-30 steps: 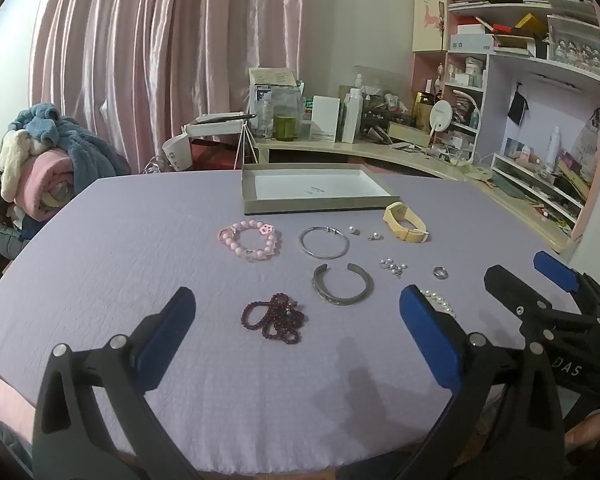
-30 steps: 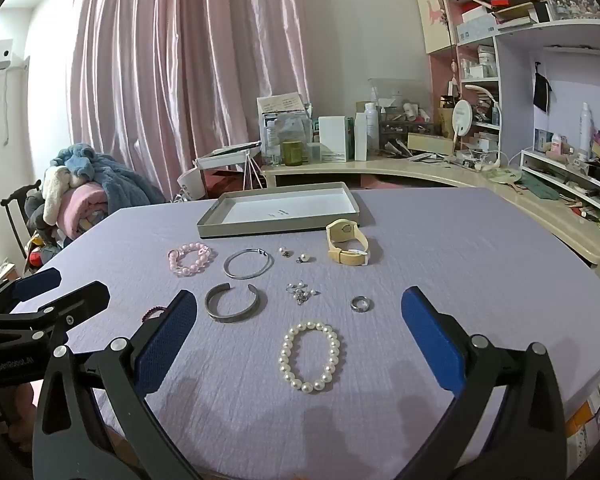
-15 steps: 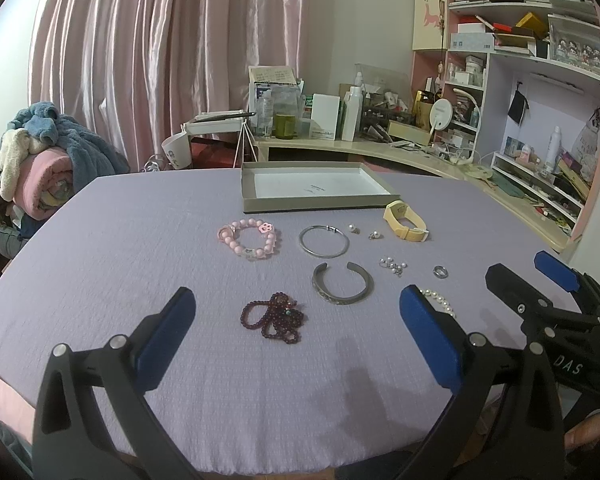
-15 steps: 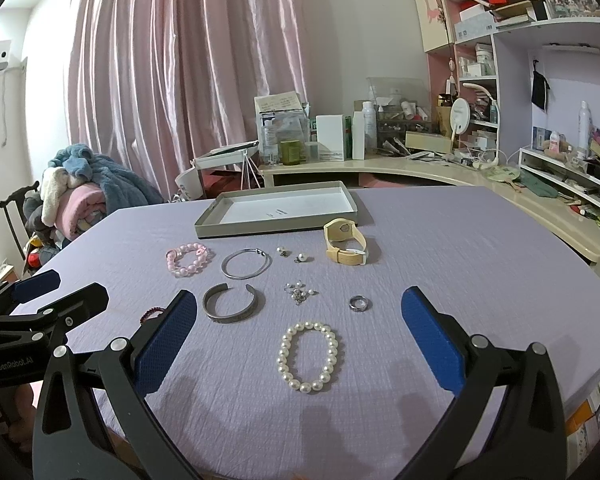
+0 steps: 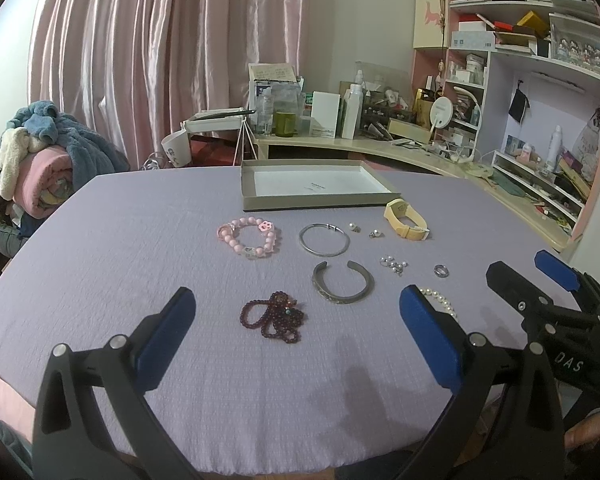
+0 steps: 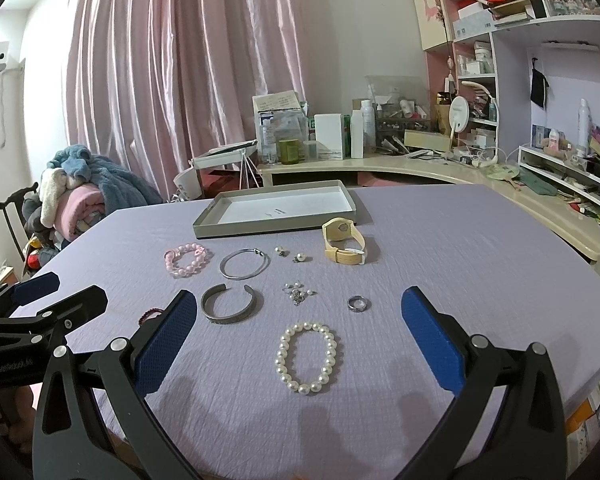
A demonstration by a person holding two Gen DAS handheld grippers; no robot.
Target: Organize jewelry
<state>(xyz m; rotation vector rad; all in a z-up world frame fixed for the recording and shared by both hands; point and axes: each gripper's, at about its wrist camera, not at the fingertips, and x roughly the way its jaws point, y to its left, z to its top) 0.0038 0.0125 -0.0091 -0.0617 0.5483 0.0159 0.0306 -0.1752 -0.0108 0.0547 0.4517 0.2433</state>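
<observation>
1. Two grippers hover above the near edge of a lilac tablecloth (image 5: 120,248). The left gripper (image 5: 296,322) has its blue pads spread wide and holds nothing. The right gripper (image 6: 300,320) is likewise wide open and empty.
2. Tray: a shallow grey tray (image 5: 320,202) with a white floor sits at the far side of the cloth. No jewelry lies in it.
3. Far row, just in front of the tray, left to right: a pink bead bracelet (image 5: 249,236), a thin silver bangle (image 5: 324,239), two small pearl studs (image 5: 364,230), and a cream wristwatch (image 5: 405,225) close to the tray's right corner.
4. Middle row: an open silver cuff (image 5: 343,287), a small cluster of pearl earrings (image 5: 393,265), and a silver ring (image 5: 441,270), each apart from the others.
5. Near row: a dark red bead strand (image 5: 274,316) lies bunched between the left gripper's pads in the left wrist view. A white pearl bracelet (image 6: 306,356) lies as a closed loop between the right gripper's pads in the right wrist view.
6. No piece is touched by either gripper.
</observation>
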